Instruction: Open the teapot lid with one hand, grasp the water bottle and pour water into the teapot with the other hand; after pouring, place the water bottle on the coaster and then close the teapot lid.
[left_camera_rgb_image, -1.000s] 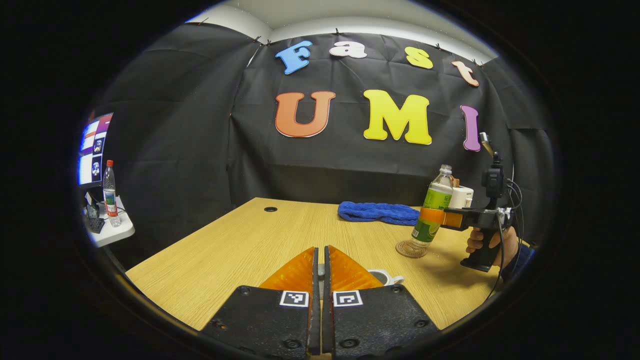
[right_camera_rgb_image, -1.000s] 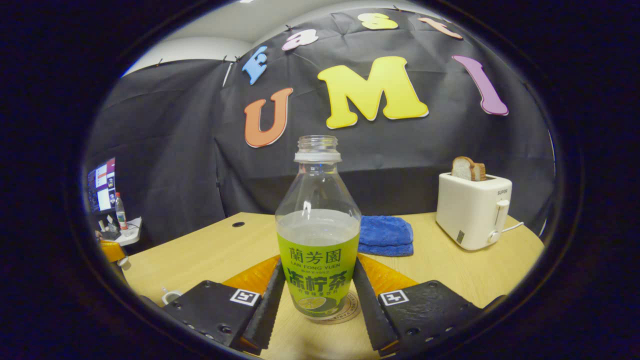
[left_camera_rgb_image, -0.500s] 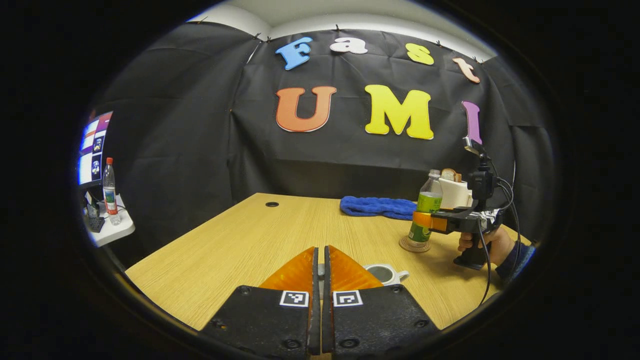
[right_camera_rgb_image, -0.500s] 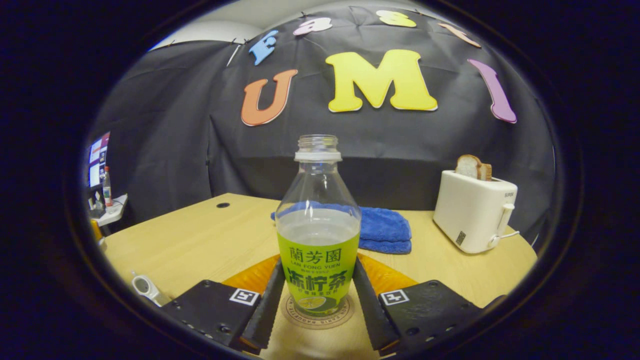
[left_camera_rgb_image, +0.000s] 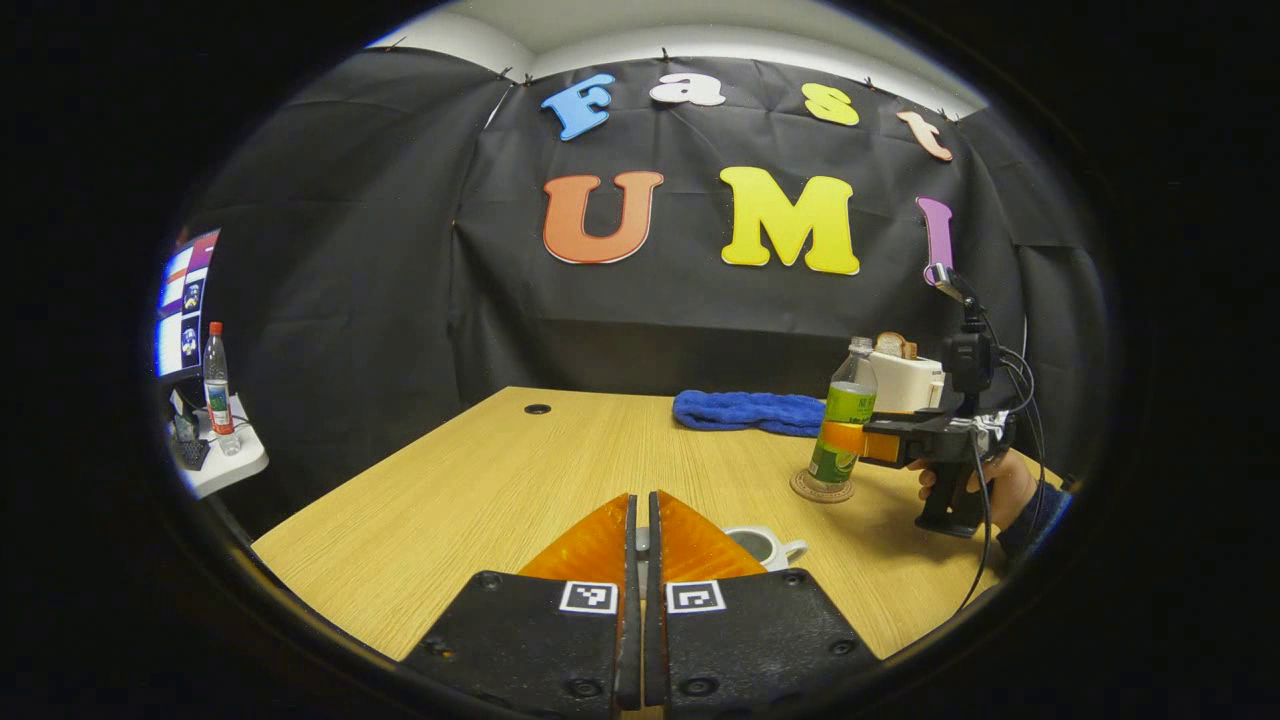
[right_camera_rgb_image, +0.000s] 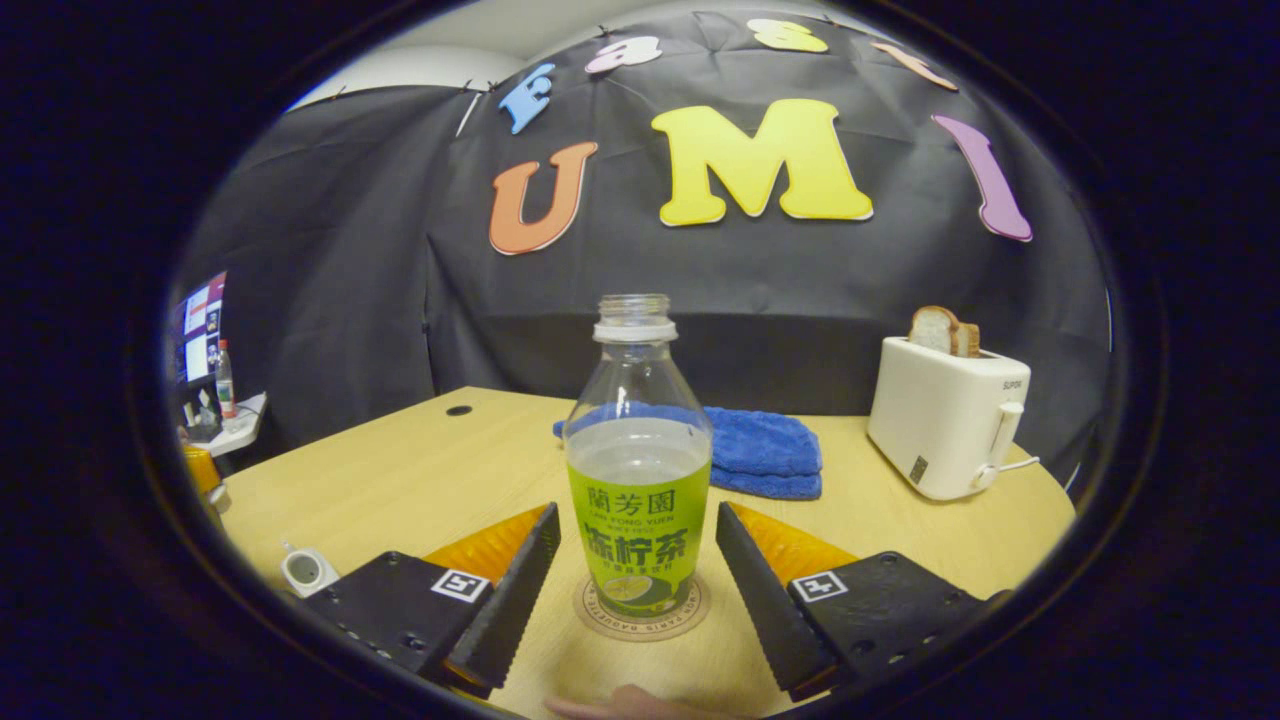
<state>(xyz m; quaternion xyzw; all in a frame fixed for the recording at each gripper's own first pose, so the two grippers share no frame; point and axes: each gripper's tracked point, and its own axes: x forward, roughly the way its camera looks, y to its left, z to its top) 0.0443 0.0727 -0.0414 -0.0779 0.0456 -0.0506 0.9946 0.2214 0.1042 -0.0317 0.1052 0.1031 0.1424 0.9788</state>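
Observation:
The green-labelled water bottle (right_camera_rgb_image: 638, 470) stands upright and uncapped on the round coaster (right_camera_rgb_image: 600, 622). My right gripper (right_camera_rgb_image: 636, 510) is open, its fingers on either side of the bottle with gaps. In the left gripper view the bottle (left_camera_rgb_image: 843, 425) and coaster (left_camera_rgb_image: 815, 492) sit at the right, with the right gripper (left_camera_rgb_image: 845, 438) held by a hand. The white teapot (left_camera_rgb_image: 765, 545) stands uncovered just right of my left gripper (left_camera_rgb_image: 640, 505). That gripper is shut, with a small grey bit of the lid (left_camera_rgb_image: 640, 540) between its fingers. The teapot (right_camera_rgb_image: 305, 570) also shows low left in the right gripper view.
A white toaster (right_camera_rgb_image: 945, 430) with bread stands at the back right of the wooden table (left_camera_rgb_image: 480, 490). A folded blue cloth (right_camera_rgb_image: 765, 455) lies behind the bottle. Off the table's left side, a small white stand (left_camera_rgb_image: 225, 465) carries another bottle beside a monitor.
The right gripper set the tilted bottle upright on the coaster, then opened and let it go. The left gripper stayed shut and hardly moved.

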